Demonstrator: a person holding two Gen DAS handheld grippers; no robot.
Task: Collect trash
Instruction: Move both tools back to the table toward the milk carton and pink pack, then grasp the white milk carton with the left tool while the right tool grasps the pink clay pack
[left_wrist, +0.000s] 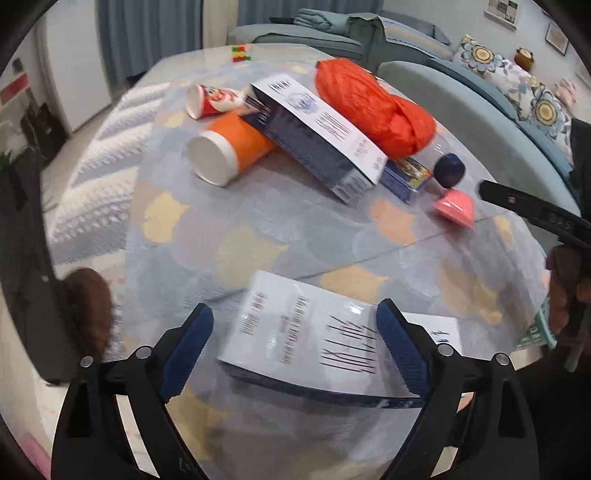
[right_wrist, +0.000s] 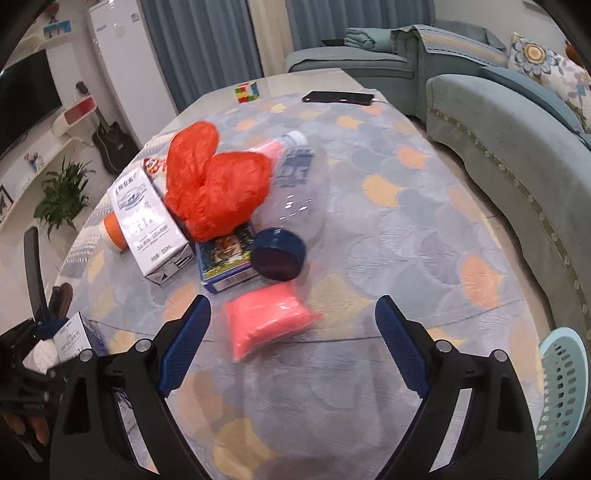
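My left gripper (left_wrist: 295, 306) is open over the table's near edge. A white and navy box (left_wrist: 306, 332) lies flat between its blue pads, and the left pad stands clear of it. My right gripper (right_wrist: 293, 299) is open just short of a pink packet (right_wrist: 269, 321), which lies on the cloth. Behind it are a clear bottle with a navy cap (right_wrist: 279, 254), a small blue card box (right_wrist: 225, 258), a crumpled orange bag (right_wrist: 218, 188) and a long white box (right_wrist: 147, 225). An orange cup (left_wrist: 229, 151) and a red paper cup (left_wrist: 214, 99) lie on their sides.
A light-blue perforated basket (right_wrist: 561, 398) stands below the table's right edge. A phone (right_wrist: 338, 98) and a colour cube (right_wrist: 246, 92) lie at the far end of the patterned tablecloth (right_wrist: 406, 229). A teal sofa (right_wrist: 498, 147) runs along the right side.
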